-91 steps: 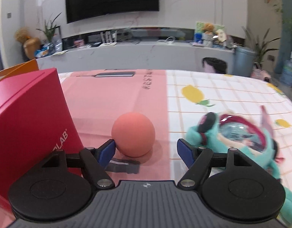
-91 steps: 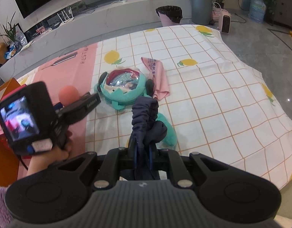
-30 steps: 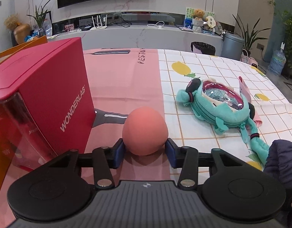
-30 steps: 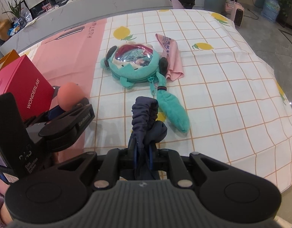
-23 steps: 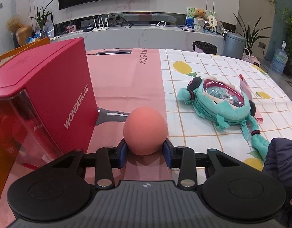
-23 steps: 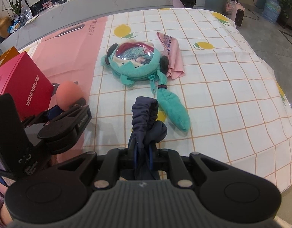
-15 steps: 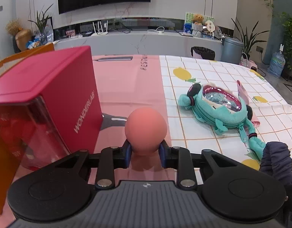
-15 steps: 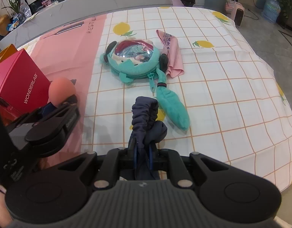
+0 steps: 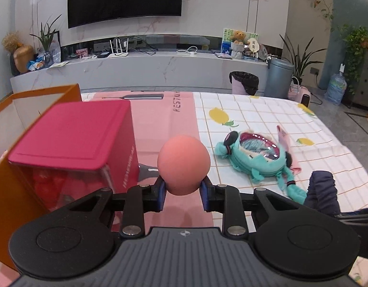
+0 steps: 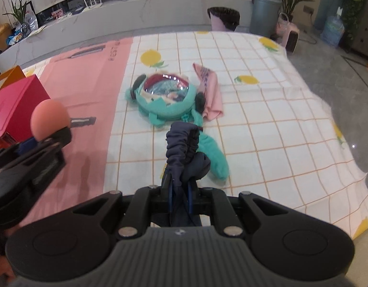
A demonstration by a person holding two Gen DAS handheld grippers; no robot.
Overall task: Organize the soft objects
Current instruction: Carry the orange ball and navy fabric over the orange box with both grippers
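My left claw (image 9: 183, 195) is clamped on the pink ball (image 9: 184, 165), its blue pads pressed against the ball's lower sides, and the ball rides clear above the table (image 9: 255, 110). In the right wrist view the same ball (image 10: 50, 117) shows at about 9 o'clock, raised off the pink stretch of the cloth.

My right claw (image 10: 180, 192) is pinched tight on a dark navy scrunched fabric piece (image 10: 184, 148), which stands up from between the pads. In the left wrist view that fabric (image 9: 321, 191) sits at about 4 o'clock.

At 10 o'clock from the ball stands the red box (image 9: 74, 138), set inside an orange container (image 9: 7, 184) whose wall rises beside it. I cannot tell what lies under the box's clear lower part.

At 2 o'clock from the ball, the teal plush bag (image 9: 255, 157) lies flat on the checked lemon-print cloth, its shiny window facing up and its long teal tail (image 10: 212, 153) trailing toward my right claw. A folded pink cloth (image 10: 209, 93) lies touching the bag's far right side.
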